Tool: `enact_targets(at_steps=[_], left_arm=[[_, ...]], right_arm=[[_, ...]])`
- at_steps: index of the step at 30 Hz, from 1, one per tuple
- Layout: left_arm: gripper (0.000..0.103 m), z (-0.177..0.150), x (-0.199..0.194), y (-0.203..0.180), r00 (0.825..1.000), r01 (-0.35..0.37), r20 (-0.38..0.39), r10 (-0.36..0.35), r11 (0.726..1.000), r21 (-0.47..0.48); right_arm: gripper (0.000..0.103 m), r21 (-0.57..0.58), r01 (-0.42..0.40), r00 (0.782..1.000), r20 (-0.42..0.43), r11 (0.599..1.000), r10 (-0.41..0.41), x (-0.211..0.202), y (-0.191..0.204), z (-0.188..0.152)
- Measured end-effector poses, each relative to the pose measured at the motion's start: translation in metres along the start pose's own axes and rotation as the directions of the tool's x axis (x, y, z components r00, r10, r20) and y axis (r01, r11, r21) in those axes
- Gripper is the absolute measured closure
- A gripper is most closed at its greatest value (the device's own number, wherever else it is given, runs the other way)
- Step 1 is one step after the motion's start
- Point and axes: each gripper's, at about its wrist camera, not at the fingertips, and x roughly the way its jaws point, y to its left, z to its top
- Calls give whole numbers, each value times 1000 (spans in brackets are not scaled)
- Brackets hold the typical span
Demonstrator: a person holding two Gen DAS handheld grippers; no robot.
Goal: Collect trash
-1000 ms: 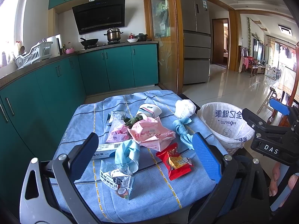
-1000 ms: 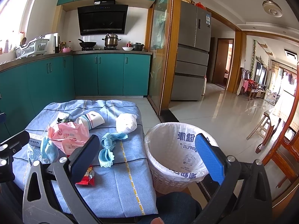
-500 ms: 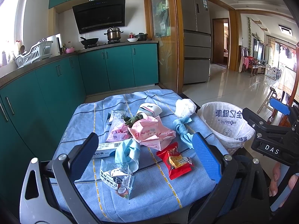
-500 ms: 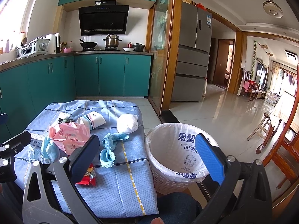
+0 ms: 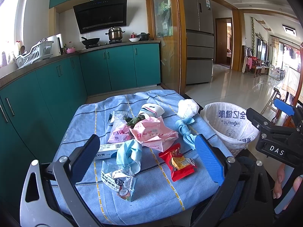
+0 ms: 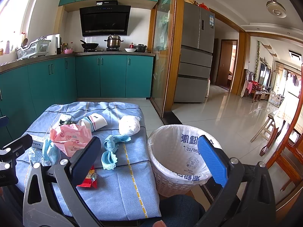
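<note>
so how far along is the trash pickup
Nothing looks done: the part of the bin liner in view shows no trash. Nothing in hand: left claw and right claw are open. Left: red wrapper, pink bag, cup, tissue, the rest.

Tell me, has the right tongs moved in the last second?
Yes, slightly: in its own view the range hood has drifted right, so the open right tongs swung a little left.
</note>
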Motion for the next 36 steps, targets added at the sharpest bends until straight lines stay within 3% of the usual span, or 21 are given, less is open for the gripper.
enact_targets(at_steps=[36], left_arm=[[3,-1,1,-2,1000,1,-4,-1,1000,0]], right_arm=[[3,2,3,1000,7,1000,-3,-2,-4,4]])
